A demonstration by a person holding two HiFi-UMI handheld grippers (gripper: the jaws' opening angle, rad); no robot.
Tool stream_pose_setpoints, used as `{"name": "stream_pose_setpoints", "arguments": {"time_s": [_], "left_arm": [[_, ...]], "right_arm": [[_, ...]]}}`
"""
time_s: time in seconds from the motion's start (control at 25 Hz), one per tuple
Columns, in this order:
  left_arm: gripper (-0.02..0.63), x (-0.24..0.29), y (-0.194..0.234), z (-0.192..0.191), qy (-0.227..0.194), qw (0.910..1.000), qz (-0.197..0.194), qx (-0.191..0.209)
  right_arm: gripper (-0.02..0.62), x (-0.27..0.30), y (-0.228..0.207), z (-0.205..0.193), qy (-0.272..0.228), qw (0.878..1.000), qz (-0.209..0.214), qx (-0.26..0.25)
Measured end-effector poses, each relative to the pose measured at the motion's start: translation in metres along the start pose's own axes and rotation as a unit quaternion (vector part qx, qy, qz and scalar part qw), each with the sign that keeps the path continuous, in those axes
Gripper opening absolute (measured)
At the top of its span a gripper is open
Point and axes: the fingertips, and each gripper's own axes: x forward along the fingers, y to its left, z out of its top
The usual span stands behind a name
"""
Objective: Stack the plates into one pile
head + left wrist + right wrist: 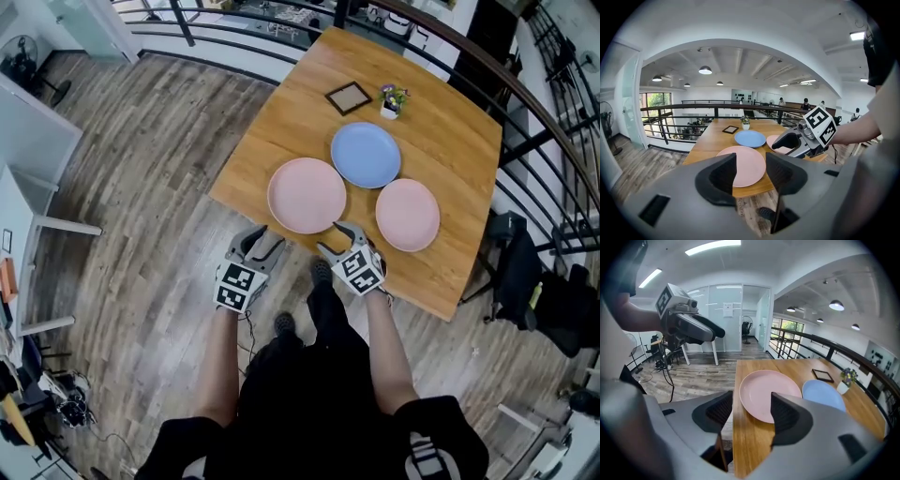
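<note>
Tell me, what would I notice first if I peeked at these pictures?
Three plates lie unstacked on the wooden table: a blue plate at the back, a big pink plate in front on the left, and a smaller pink plate on the right. Just before the table's near edge, the left gripper and right gripper hover with jaws open, holding nothing.

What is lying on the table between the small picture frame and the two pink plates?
The blue plate lies there, with the picture frame beyond it, the left pink plate and right pink plate before it. The head view shows this.
</note>
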Motion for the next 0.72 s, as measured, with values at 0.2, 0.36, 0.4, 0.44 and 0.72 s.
{"name": "stream_pose_setpoints", "arguments": {"time_s": [0.2, 0.36, 0.4, 0.44, 0.72], "left_arm": [[0.208, 0.009, 0.000, -0.013, 0.015, 0.9999, -0.003, -0.007], [0.209, 0.017, -0.004, -0.024, 0.024, 0.9996, -0.006, -0.016], [0.209, 0.019, -0.004, -0.026, 0.026, 0.9995, -0.006, -0.017], [0.207, 0.022, -0.004, -0.029, 0.028, 0.9994, -0.006, -0.018], [0.209, 0.032, -0.003, -0.044, 0.042, 0.9985, -0.003, -0.035]], "right_arm": [[0.258, 0.013, 0.000, -0.013, 0.016, 1.000, 0.012, 0.002], [0.252, 0.023, -0.001, -0.021, 0.025, 1.000, 0.019, 0.002], [0.252, 0.026, -0.001, -0.022, 0.025, 0.999, 0.022, 0.002], [0.252, 0.029, -0.001, -0.024, 0.025, 0.999, 0.025, 0.003], [0.250, 0.045, -0.001, -0.039, 0.041, 0.998, 0.044, 0.003]]}}
